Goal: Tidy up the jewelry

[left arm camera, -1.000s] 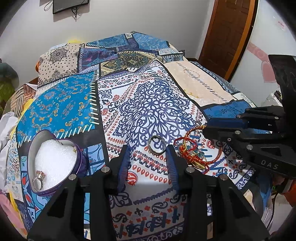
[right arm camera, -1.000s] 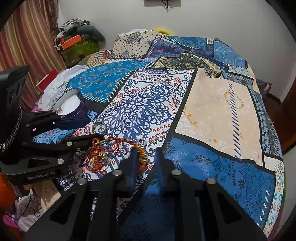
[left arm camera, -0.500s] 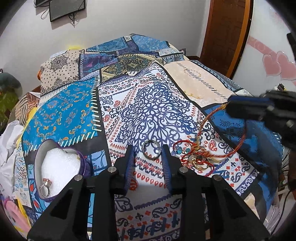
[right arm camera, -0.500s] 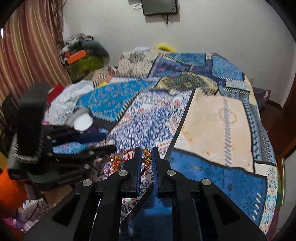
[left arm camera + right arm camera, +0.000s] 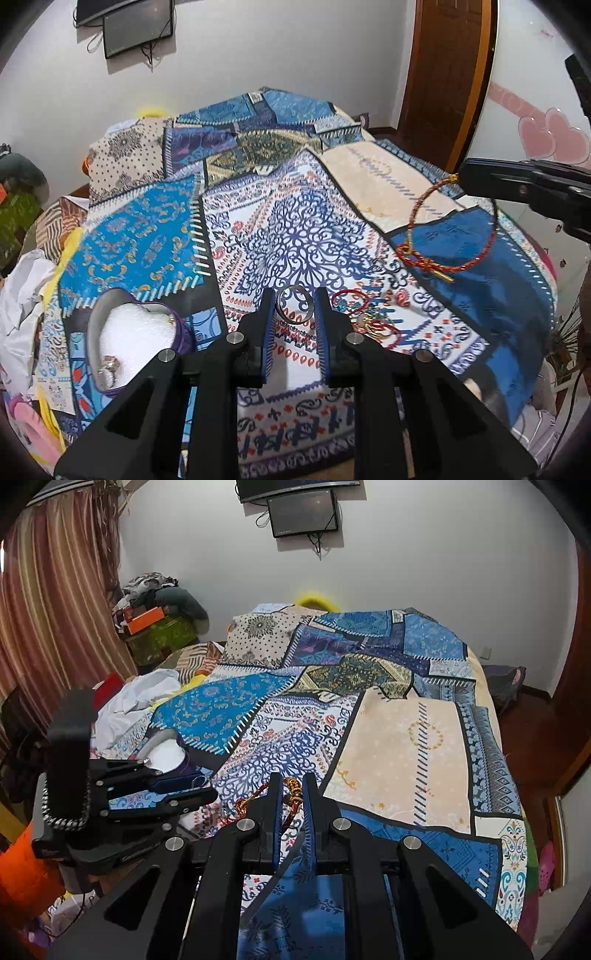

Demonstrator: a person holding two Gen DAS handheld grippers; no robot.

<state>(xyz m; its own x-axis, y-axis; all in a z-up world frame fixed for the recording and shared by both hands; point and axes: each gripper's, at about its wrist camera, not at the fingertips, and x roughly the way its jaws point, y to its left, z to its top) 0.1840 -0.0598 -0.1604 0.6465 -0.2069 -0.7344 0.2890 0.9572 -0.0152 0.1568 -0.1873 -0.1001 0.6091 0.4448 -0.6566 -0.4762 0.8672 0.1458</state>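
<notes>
A silver ring [image 5: 295,304] stands upright between the blue pads of my left gripper [image 5: 295,308]; the jaws are closing and both pads touch its sides. My right gripper [image 5: 291,790] is shut on a red-and-gold cord bracelet [image 5: 443,240], which hangs as a loop above the bedspread. In the left wrist view the right gripper [image 5: 463,177] comes in from the right edge. A purple heart-shaped box [image 5: 92,325] with white foam lies at the lower left and holds a ring with a stone [image 5: 107,369]. The left gripper [image 5: 210,784] shows at the left of the right wrist view.
A small pile of red bangles and blue-stoned pieces [image 5: 365,314] lies on the patchwork bedspread [image 5: 295,229] just right of my left fingers. Crumpled white cloth [image 5: 22,288] lies by the bed's left edge. A wooden door [image 5: 447,74] stands at the back right.
The right gripper rose and lifted the red-and-gold bracelet off the pile. The left jaws narrowed around the silver ring, and the left gripper came up a little.
</notes>
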